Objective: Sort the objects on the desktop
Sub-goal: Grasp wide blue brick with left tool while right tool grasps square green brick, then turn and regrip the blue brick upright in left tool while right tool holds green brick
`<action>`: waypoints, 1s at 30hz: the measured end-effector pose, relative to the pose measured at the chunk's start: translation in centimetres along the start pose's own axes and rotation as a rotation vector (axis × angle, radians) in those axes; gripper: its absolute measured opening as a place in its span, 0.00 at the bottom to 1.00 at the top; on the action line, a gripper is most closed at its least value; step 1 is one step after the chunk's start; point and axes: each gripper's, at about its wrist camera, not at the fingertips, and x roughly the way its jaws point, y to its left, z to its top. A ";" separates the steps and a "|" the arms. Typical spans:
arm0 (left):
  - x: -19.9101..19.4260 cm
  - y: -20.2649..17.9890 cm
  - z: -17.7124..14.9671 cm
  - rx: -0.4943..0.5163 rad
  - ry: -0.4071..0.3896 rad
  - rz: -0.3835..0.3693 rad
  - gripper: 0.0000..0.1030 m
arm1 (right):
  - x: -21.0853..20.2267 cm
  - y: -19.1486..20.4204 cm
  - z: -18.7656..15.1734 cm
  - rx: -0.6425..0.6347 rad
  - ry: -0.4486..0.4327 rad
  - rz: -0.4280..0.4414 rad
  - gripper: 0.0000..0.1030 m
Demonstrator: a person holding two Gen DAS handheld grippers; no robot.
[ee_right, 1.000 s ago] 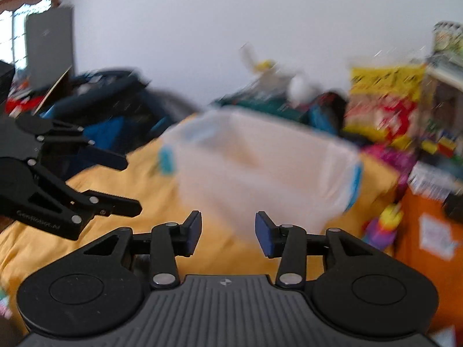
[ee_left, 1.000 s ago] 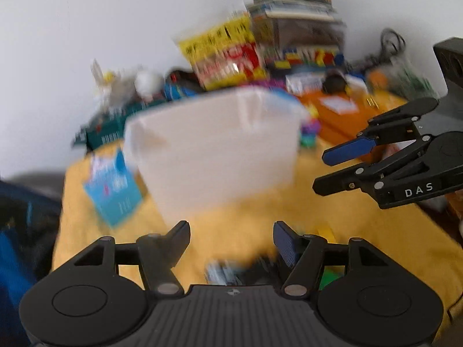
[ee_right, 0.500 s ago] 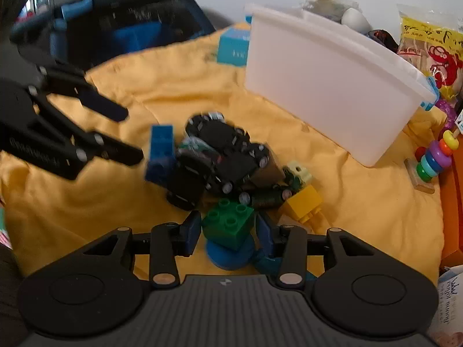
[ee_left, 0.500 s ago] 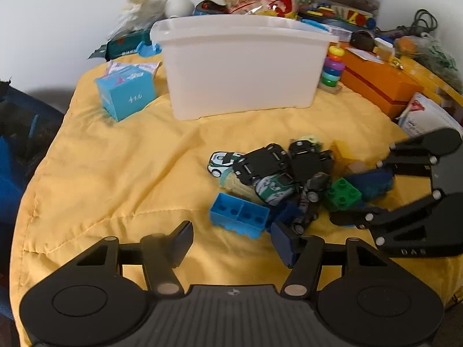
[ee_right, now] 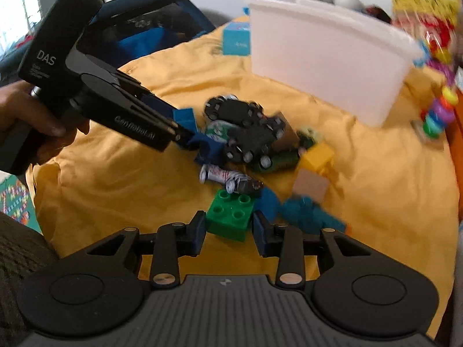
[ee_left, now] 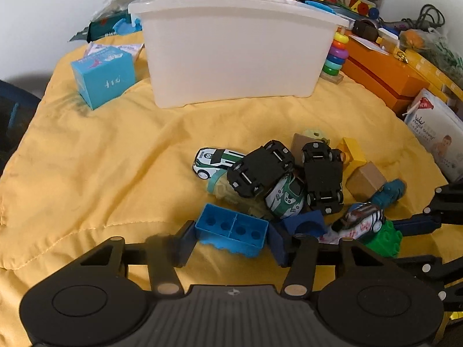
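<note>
A pile of toy cars (ee_left: 260,170) and building bricks lies on the yellow cloth (ee_left: 101,173), in front of a white plastic bin (ee_left: 231,52). My left gripper (ee_left: 231,243) is low over the pile's near edge. Its jaws are closing, with a light blue brick (ee_left: 231,232) lying hollow side up between them; I see no firm press. In the right wrist view my right gripper (ee_right: 230,231) is closing around a green brick (ee_right: 230,217), pads right beside its sides. The left gripper (ee_right: 179,133), held by a hand (ee_right: 26,115), straddles the blue brick (ee_right: 185,118).
A light blue carton (ee_left: 104,78) stands left of the bin. A ring stacker (ee_left: 335,57), an orange box (ee_left: 382,78) and a wipes pack (ee_left: 434,133) line the right side. Clutter fills the back by the wall. A dark bag (ee_right: 150,26) sits beyond the cloth's left edge.
Both grippers have come down from facing the bin to the toy pile. The left jaws have narrowed around the blue brick, the right jaws around the green brick.
</note>
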 end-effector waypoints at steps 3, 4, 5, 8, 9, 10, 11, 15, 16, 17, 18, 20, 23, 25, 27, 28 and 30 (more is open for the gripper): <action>-1.3 0.1 -0.4 0.022 0.025 -0.053 0.54 | -0.6 -0.4 -0.1 -0.002 0.000 -0.011 0.35; -2.1 -0.1 -0.7 0.050 0.020 -0.078 0.55 | -0.9 -0.6 -0.3 -0.001 -0.003 -0.007 0.35; -3.0 -0.3 -1.1 0.086 0.016 -0.113 0.55 | -1.2 -0.9 -0.5 0.002 -0.005 0.002 0.33; -4.6 -1.4 -2.2 0.144 0.018 -0.217 0.55 | -1.5 -1.9 -1.3 0.026 -0.003 0.059 0.33; -4.5 -2.0 -2.5 0.152 0.024 -0.242 0.55 | -1.3 -2.0 -1.3 0.036 0.000 0.071 0.33; -4.2 -2.6 -2.6 0.160 0.035 -0.262 0.55 | -1.1 -2.3 -1.5 0.051 0.010 0.084 0.33; -3.9 -3.2 -2.7 0.165 0.042 -0.271 0.55 | -0.9 -2.4 -1.6 0.058 0.015 0.090 0.33; -2.3 -5.4 -3.4 0.205 0.074 -0.310 0.55 | -0.5 -2.4 -1.6 0.039 0.014 0.091 0.35; -2.0 -5.9 -3.5 0.227 0.079 -0.298 0.55 | -0.3 -2.3 -1.6 0.035 0.021 0.088 0.36; -1.9 -6.3 -3.7 0.252 0.075 -0.286 0.55 | -0.1 -2.2 -1.7 0.027 0.028 0.086 0.36; -2.0 -6.4 -3.8 0.266 0.066 -0.276 0.55 | -0.2 -2.1 -1.7 0.017 0.029 0.083 0.36; -2.3 -6.5 -3.9 0.274 0.056 -0.245 0.55 | -0.3 -1.9 -1.8 0.012 0.025 0.086 0.36; -2.9 -6.2 -4.0 0.276 0.046 -0.188 0.55 | -0.5 -2.2 -1.9 0.020 0.022 0.084 0.36; -3.7 -6.1 -4.0 0.281 0.037 -0.146 0.55 | -0.5 -2.3 -1.9 0.018 0.025 0.086 0.36; -4.6 -6.6 -3.7 0.307 0.022 -0.089 0.55 | -0.5 -2.3 -2.0 0.018 0.025 0.089 0.36; -4.9 -7.1 -3.5 0.325 0.017 -0.070 0.55 | -0.5 -2.4 -2.1 0.020 0.025 0.094 0.37; -5.4 -8.5 -3.0 0.352 0.002 -0.041 0.55 | -0.4 -2.4 -2.1 0.022 0.020 0.100 0.38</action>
